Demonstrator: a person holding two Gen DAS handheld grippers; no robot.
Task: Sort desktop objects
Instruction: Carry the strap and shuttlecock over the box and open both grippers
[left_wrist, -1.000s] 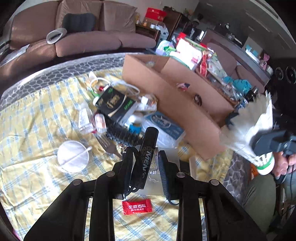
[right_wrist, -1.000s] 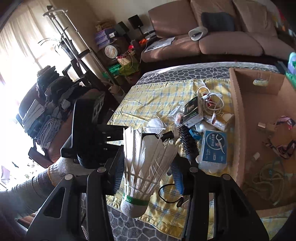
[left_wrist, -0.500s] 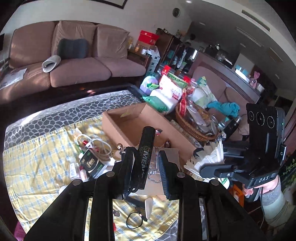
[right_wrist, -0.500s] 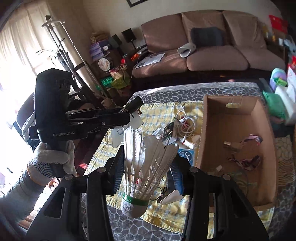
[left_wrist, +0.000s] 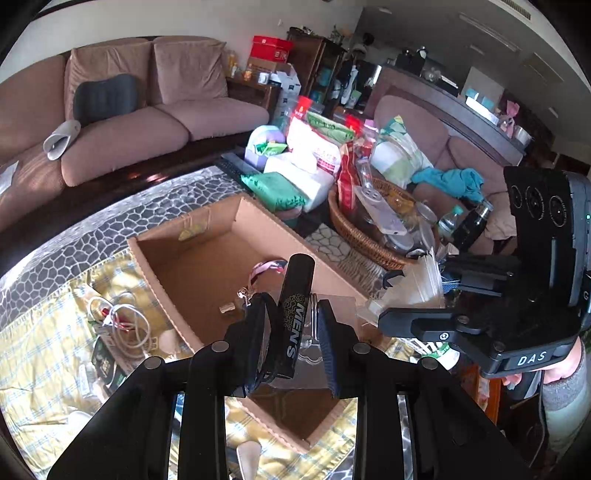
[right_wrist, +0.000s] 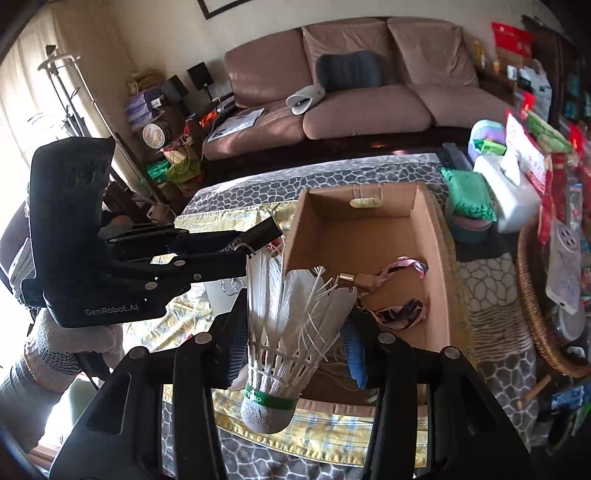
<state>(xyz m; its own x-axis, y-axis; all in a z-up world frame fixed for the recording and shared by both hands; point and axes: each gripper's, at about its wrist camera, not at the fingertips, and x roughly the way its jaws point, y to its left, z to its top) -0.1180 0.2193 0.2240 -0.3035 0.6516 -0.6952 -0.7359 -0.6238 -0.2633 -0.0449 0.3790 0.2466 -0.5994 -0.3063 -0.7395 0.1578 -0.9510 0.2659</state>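
Black tube marked MEN'S (left_wrist: 295, 314) stood nearly upright, pinched between the left gripper (left_wrist: 293, 325) pads, over the near half of the open cardboard box (left_wrist: 177, 280). A clear packet with a ring binding sat behind the tube in the same grip; its contents were hard to make out. Tube's lower end was hidden by the left finger (left_wrist: 258, 332).

White feather shuttlecock (right_wrist: 291, 325) was clamped cork-down in the right gripper (right_wrist: 295, 343), feathers up, held over the box's near wall. Green band on the cork showed; its lettering was too small to read.

Box held a pink patterned lanyard (right_wrist: 402, 266) with a metal clip and a small tan piece; the near corner of its floor was blocked by both grippers. Box sat on a yellow plaid cloth (left_wrist: 44, 354) on the grey pebble-patterned table. White cable coil (left_wrist: 125, 321) and a dark packet lay left of the box, partly cut off. Wicker basket (left_wrist: 354, 229) of clutter stood right, beyond the box. A gloved hand (right_wrist: 62, 343) held the left gripper's handle.
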